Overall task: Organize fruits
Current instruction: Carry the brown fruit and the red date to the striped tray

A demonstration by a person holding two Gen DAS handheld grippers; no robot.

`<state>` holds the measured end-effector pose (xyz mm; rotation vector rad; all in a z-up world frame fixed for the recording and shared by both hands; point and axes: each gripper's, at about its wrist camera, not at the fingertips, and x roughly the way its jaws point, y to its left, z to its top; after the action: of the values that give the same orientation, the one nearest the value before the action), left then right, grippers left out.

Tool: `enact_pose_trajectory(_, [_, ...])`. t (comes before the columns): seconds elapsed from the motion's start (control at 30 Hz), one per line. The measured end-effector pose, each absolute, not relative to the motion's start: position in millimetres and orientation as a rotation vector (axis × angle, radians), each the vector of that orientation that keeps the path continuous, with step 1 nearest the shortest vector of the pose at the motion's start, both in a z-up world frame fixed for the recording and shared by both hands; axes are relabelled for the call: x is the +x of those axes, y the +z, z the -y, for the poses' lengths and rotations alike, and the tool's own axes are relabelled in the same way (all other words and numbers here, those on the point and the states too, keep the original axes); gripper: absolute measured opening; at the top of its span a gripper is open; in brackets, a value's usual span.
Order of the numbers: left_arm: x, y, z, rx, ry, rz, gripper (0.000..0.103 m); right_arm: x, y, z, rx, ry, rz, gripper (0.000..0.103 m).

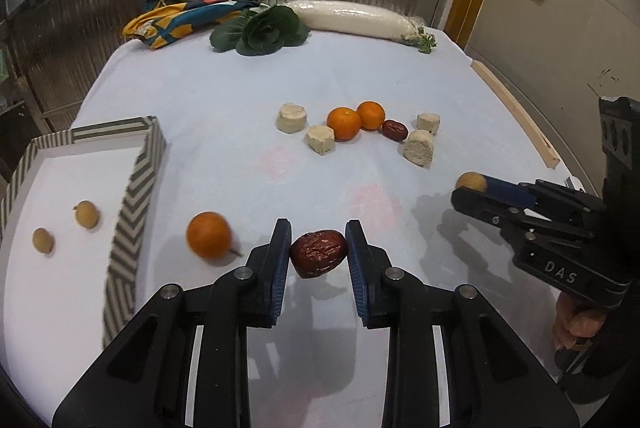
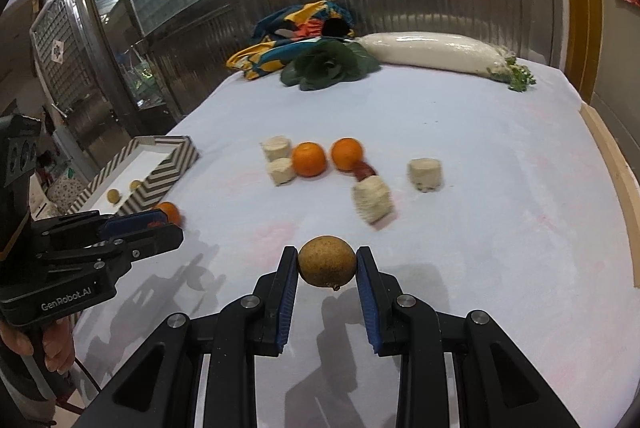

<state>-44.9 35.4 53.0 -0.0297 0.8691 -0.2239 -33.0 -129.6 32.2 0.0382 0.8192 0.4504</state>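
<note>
My left gripper is shut on a wrinkled red date, held above the white cloth. My right gripper is shut on a round brown longan; that gripper also shows at the right of the left wrist view. A striped tray at the left holds two longans. One orange lies just outside the tray. Two more oranges and another red date lie mid-table among several pale cut chunks.
At the far edge lie a colourful cloth bag, a dark leafy green and a long white radish. A wooden strip runs along the table's right edge. Metal doors stand behind. A person's hand holds the right gripper.
</note>
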Motion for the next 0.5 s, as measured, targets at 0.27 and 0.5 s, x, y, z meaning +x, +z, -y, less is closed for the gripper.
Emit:
enact_pose_trajectory(0.27, [-57, 60, -59, -0.043, -0.182, -0.854, 0.027, -42, 38, 95, 0.009, 0.502, -0.819, 0.028])
enact_pose_trajectory(0.5, [-64, 63, -80, -0.056, -0.151, -0.849, 0.027, -45, 41, 65, -0.017, 0.537, -0.823, 0.028])
